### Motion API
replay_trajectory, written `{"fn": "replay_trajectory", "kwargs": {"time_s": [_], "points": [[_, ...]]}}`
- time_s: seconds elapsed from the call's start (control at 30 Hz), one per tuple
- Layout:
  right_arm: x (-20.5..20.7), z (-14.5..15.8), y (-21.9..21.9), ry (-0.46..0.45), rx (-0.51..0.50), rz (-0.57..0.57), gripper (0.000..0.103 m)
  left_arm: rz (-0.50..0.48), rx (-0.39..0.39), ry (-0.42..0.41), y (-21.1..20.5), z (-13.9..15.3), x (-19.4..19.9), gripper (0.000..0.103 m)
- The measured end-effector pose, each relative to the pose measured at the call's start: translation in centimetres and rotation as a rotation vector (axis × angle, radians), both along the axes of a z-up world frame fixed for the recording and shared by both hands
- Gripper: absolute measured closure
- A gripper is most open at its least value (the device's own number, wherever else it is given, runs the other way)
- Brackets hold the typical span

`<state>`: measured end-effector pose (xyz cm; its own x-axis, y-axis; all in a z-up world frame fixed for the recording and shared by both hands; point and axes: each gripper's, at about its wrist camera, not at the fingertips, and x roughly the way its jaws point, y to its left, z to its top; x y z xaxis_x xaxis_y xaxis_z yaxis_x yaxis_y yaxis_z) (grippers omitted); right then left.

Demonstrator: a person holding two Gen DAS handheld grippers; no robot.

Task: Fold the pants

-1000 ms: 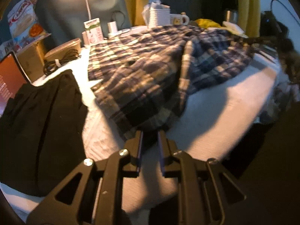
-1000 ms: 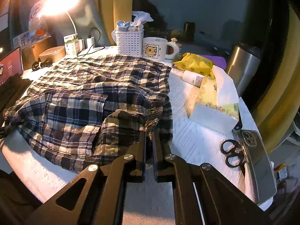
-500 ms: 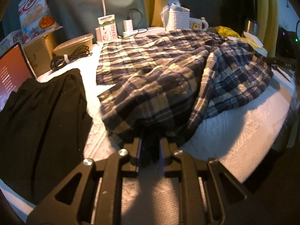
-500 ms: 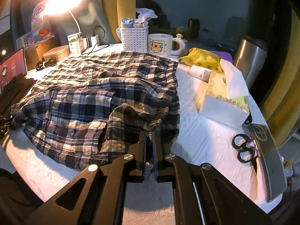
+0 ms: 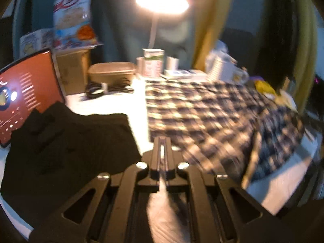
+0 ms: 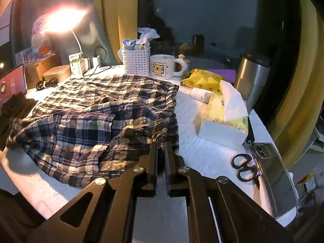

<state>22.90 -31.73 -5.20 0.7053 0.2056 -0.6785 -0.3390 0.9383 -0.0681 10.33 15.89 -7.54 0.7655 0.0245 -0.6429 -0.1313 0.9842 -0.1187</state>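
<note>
Plaid pants spread rumpled across white-covered table, partly doubled over, between black cloth at one end and tissue box at the other. Right hand-held gripper clamped on bunched plaid edge nearest camera, dark fabric filling narrow gap between fingers. Left hand-held gripper nearly together, only thin slit between fingers, nothing pinched, tips at plaid edge beside black cloth. Left view blurred. Scissors and phone near right table edge.

one plaid pants, one mug, one scissors, one phone
</note>
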Motion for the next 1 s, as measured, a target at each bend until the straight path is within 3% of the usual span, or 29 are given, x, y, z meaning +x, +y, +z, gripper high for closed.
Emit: {"fn": "replay_trajectory", "kwargs": {"time_s": [0.03, 0.07, 0.13, 0.17, 0.23, 0.4, 0.47, 0.53, 0.63, 0.77, 0.83, 0.87, 0.93, 1.0], "points": [[0.0, 0.1, 0.1, -0.001, -0.007, 0.0, 0.095, 0.016, -0.017, 0.028, 0.6, 0.5, 0.3, 0.099], [-0.1, 0.1, 0.1, 0.001, -0.016, 0.004, 0.088, 0.01, -0.026, 0.037, 0.7, 1.0, 0.2, 0.099], [-0.7, 0.4, 0.6, -0.005, -0.043, 0.022, 0.055, -0.033, 0.007, 0.004, -0.3, 2.1, -0.8, 0.097], [-1.1, 0.5, 0.7, -0.01, -0.048, 0.034, 0.029, -0.067, 0.037, -0.015, -1.3, 2.4, -1.6, 0.096], [-2.2, 0.8, 1.9, -0.012, -0.056, 0.087, 0.024, -0.125, 0.058, -0.01, -3.5, 2.4, -2.9, 0.095], [-5.6, -0.8, 8.4, 0.039, -0.019, 0.28, 0.024, -0.13, -0.124, 0.086, -5.6, -1.1, -4.5, 0.093], [-6.9, -2.3, 12.4, 0.08, -0.022, 0.397, 0.024, -0.113, -0.127, 0.118, -5.9, -2.2, -5.1, 0.093], [-7.8, -3.7, 16.7, 0.098, -0.037, 0.501, 0.027, -0.1, -0.129, 0.141, -6.0, -3.0, -5.7, 0.092], [-7.9, -5.3, 22.0, 0.139, -0.059, 0.626, 0.044, -0.112, -0.104, 0.147, -6.2, -3.4, -6.8, 0.092], [-8.1, -7.5, 26.8, 0.137, -0.188, 0.715, 0.058, -0.116, -0.106, 0.152, -5.6, -3.9, -7.5, 0.091], [-7.9, -7.6, 27.8, 0.134, -0.185, 0.746, 0.075, -0.114, -0.114, 0.156, -5.5, -4.2, -7.7, 0.091], [-7.7, -7.6, 28.2, 0.149, -0.178, 0.755, 0.098, -0.114, -0.115, 0.162, -5.6, -4.4, -7.7, 0.091], [-7.5, -7.7, 28.8, 0.165, -0.177, 0.773, 0.101, -0.13, -0.112, 0.164, -5.9, -4.5, -7.8, 0.091], [-7.5, -7.1, 28.5, 0.205, -0.115, 0.807, 0.102, -0.164, -0.096, 0.15, -6.6, -4.2, -8.2, 0.091]]}}
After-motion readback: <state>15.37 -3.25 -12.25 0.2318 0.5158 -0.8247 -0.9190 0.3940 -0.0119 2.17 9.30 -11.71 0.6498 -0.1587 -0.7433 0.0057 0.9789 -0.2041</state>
